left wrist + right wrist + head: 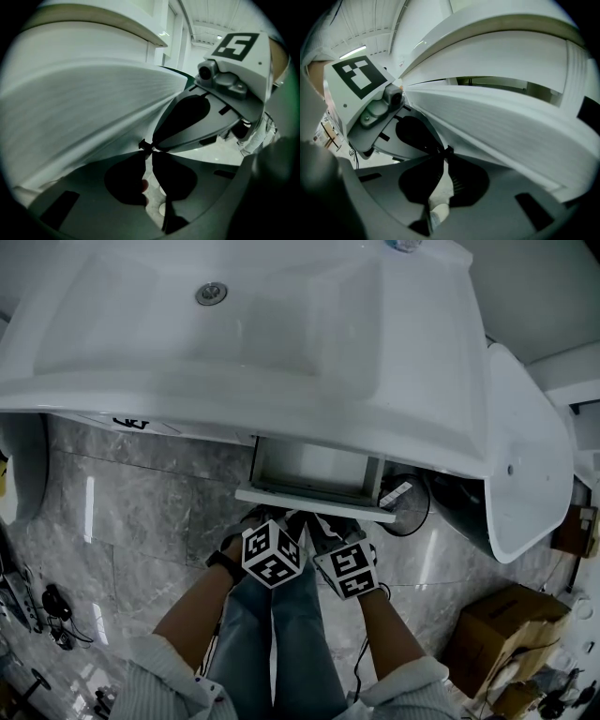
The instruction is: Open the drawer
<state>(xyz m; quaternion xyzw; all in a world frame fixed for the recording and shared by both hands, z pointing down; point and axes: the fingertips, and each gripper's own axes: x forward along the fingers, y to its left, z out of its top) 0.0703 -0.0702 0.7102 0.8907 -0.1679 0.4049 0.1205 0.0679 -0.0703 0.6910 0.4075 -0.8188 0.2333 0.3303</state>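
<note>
Standing partly out from under the basin (281, 371), the drawer (314, 505) shows us a flat white front panel, a smooth straight slab, with a shallow grey-white box behind it. It lies directly below the basin's front rim and above the person's legs. We find the left gripper (146, 146) with its jaws drawn almost together, tips nipping the panel's edge. The right gripper (446, 151) is set the same way, just beside it, so that both sets of tips meet at one spot. The jaws are matte dark plastic with rounded cut-outs. The basin is glossy white and rectangular with a round metal drain (211, 293). The floor (131, 512) is polished grey marbled tile.

In the head view the marker cubes (273, 554) and the panel cover the fingertips. The drawer's contents are hidden from us. The panel reads as a streaked white blur in both gripper views. A cardboard box (506, 624) is cut off at the right.
</note>
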